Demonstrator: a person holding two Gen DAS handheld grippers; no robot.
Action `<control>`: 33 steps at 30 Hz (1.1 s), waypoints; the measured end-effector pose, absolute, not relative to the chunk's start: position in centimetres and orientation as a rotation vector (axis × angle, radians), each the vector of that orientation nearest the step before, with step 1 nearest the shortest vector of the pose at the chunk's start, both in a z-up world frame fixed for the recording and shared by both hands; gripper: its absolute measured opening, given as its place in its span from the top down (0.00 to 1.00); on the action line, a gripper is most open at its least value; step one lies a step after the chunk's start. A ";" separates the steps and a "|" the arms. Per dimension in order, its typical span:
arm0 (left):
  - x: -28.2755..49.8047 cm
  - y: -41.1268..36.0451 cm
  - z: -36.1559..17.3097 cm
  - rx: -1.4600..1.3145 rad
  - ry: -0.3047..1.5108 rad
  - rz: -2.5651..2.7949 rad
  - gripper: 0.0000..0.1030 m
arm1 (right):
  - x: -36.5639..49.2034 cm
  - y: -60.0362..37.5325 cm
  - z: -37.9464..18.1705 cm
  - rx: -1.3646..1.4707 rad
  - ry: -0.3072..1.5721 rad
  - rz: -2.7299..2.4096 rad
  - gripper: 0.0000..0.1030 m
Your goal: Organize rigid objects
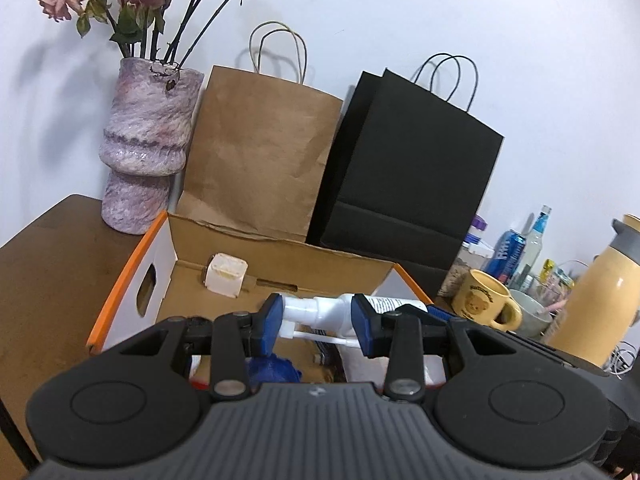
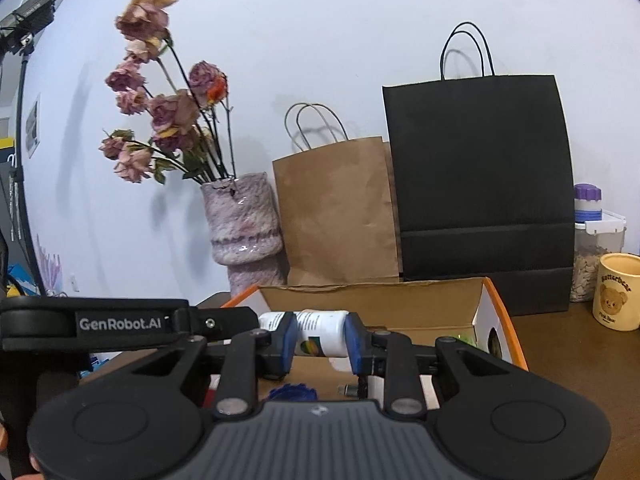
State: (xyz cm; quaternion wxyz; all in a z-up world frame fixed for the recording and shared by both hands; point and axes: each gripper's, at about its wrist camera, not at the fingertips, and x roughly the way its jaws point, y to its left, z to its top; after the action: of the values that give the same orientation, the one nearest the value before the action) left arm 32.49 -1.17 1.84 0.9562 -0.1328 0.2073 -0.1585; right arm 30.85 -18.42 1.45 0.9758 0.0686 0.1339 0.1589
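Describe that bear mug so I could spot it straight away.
Find the tall black paper bag against the wall. The mug stands on the brown table to its right, beside a clear container. Only it is pale yellow with a cartoon bear printed on it.

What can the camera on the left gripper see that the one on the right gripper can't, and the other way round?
Only the left wrist view shows the tall yellow flask, the blue can, the clear bottle and a white cube in the cardboard box.

Only the right wrist view shows a camera on a stand at far left.

Both show the white spray bottle, gripped by the left gripper and right gripper, plus the vase of dried roses, brown bag, black bag and bear mug.
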 end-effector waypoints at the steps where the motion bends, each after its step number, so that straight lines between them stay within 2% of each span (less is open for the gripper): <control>1: 33.0 -1.2 1.8 -0.266 0.420 -0.319 0.63 | 31.5 -18.4 1.4 0.134 0.267 0.319 0.75; 6: 35.7 -1.1 1.7 -0.266 0.418 -0.305 0.63 | 34.4 -18.2 1.3 0.125 0.269 0.325 0.75; 8: 36.7 -1.2 1.5 -0.251 0.411 -0.286 0.56 | 35.6 -18.2 1.1 0.113 0.276 0.322 0.75; 9: 37.1 -1.3 1.5 -0.230 0.405 -0.265 0.52 | 35.9 -18.3 1.0 0.106 0.278 0.312 0.72; 10: 37.4 -1.3 1.4 -0.208 0.399 -0.239 0.41 | 36.3 -18.4 0.8 0.098 0.283 0.298 0.65; 11: 37.6 -1.2 1.3 -0.193 0.392 -0.215 0.26 | 36.6 -18.5 0.7 0.089 0.285 0.281 0.60; 12: 37.8 -1.1 1.3 -0.182 0.383 -0.197 0.19 | 37.0 -18.7 0.6 0.081 0.289 0.260 0.42; 13: 37.9 -0.9 1.2 -0.178 0.377 -0.192 0.06 | 37.2 -18.9 0.5 0.073 0.291 0.234 0.22; 14: 38.0 -0.7 1.2 -0.175 0.374 -0.185 0.00 | 37.3 -19.1 0.3 0.063 0.290 0.214 0.15; 15: 38.1 -0.7 1.2 -0.165 0.370 -0.171 0.00 | 37.5 -19.2 0.2 0.046 0.289 0.193 0.07; 17: 38.3 -0.7 1.3 -0.126 0.369 -0.135 0.00 | 37.6 -19.5 0.1 0.029 0.295 0.159 0.00; 33: 35.3 -1.2 2.4 -0.026 0.328 -0.053 0.00 | 34.5 -20.5 1.4 0.007 0.289 0.111 0.00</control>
State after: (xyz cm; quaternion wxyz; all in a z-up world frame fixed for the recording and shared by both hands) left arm 35.27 -1.21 2.38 0.9861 -0.0130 0.1634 -0.0266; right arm 34.46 -20.48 1.42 0.9881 0.0036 0.1438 0.0553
